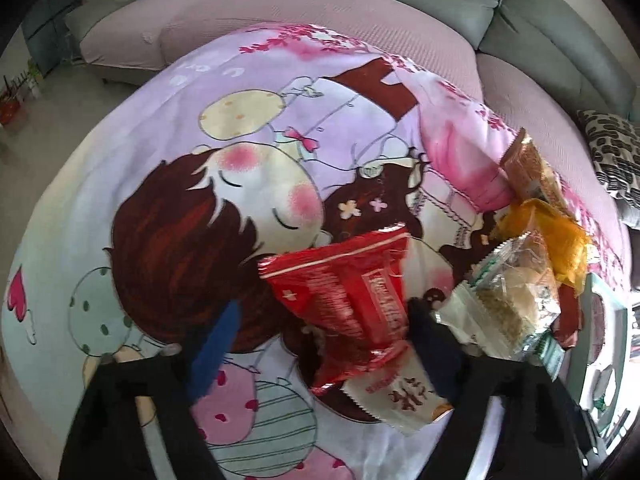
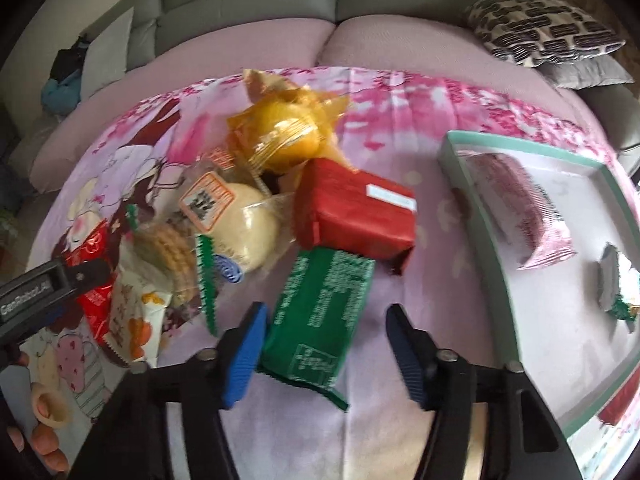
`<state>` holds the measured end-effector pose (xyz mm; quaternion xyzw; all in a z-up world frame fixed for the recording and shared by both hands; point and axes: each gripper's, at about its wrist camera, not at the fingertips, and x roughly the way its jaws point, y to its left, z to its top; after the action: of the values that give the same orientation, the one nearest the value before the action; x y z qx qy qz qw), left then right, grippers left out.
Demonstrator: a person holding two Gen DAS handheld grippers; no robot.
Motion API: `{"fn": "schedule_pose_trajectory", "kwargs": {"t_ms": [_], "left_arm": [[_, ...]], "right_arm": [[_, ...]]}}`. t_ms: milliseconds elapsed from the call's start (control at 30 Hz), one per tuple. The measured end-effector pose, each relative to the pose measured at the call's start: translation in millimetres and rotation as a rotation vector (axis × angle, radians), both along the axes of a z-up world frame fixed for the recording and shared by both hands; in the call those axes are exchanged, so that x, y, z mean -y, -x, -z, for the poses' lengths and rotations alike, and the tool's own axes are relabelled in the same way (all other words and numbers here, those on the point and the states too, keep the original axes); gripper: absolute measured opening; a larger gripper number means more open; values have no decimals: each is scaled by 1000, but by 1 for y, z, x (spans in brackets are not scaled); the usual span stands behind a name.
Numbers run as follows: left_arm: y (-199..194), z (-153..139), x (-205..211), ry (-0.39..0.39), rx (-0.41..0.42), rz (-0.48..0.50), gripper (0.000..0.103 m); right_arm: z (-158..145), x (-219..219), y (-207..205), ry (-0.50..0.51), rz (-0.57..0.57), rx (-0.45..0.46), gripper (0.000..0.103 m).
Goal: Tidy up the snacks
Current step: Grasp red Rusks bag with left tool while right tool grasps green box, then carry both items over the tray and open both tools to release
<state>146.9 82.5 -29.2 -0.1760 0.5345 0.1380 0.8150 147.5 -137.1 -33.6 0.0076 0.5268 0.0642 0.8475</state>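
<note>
In the left wrist view a red snack packet (image 1: 348, 300) lies on the cartoon-print cloth (image 1: 180, 160), between the blue pads of my left gripper (image 1: 324, 320). The right pad sits at the packet's edge and the left pad stands clear, so the gripper is open. In the right wrist view a green snack packet (image 2: 320, 312) lies between the pads of my right gripper (image 2: 327, 312). Its left pad is against the packet and a gap shows on the right, so this gripper is open too. A teal-rimmed tray (image 2: 472, 184) at the right holds a pink packet (image 2: 520, 208) and a silver-green one (image 2: 620, 288).
A pile of snacks lies mid-cloth: a red block packet (image 2: 356, 212), a yellow cake (image 2: 284, 136), a pale bun (image 2: 236, 216) and a white-orange packet (image 2: 132, 320). A hand (image 2: 44, 420) holds the left gripper body (image 2: 52, 284). A sofa (image 2: 240, 8) and a patterned pillow (image 2: 540, 28) lie behind.
</note>
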Motion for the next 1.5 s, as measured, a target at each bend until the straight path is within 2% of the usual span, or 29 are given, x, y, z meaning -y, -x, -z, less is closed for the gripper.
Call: {"fn": "schedule_pose_trajectory", "kwargs": {"t_ms": [67,133,200,400,467,567,833,1000,1200,1367,1500], "left_arm": [[-1,-1,3,3,2,13,63],[-2,-2,6,-1,6,29,56],[-4,-4,8,-18,6,38,53],[-7,-3,8,-22,6,37,52],[-7,-5,8,-31,9,36,52],[-6,-9,8,-44,19,34,51],[3,-43,12,-84,126,28,51],[6,-62,27,-106,180,57,51],[2,-77,69,-94,237,172,51],[0,-81,128,-70,271,339,51],[0,-83,186,-59,284,487,51]], "right_arm": [[1,-1,0,-21,-8,-9,50],[0,-1,0,-25,-11,-8,48],[2,1,-1,-41,-6,-10,48],[7,2,-4,-43,-8,-18,48],[6,1,-4,-38,-14,-17,44],[0,5,-3,-83,-12,-12,43],[-43,22,11,-185,-14,100,42],[-52,31,11,-212,1,118,42],[-64,75,13,-189,99,163,42],[-64,132,16,-122,257,172,42],[-60,176,21,-117,359,164,42]]}}
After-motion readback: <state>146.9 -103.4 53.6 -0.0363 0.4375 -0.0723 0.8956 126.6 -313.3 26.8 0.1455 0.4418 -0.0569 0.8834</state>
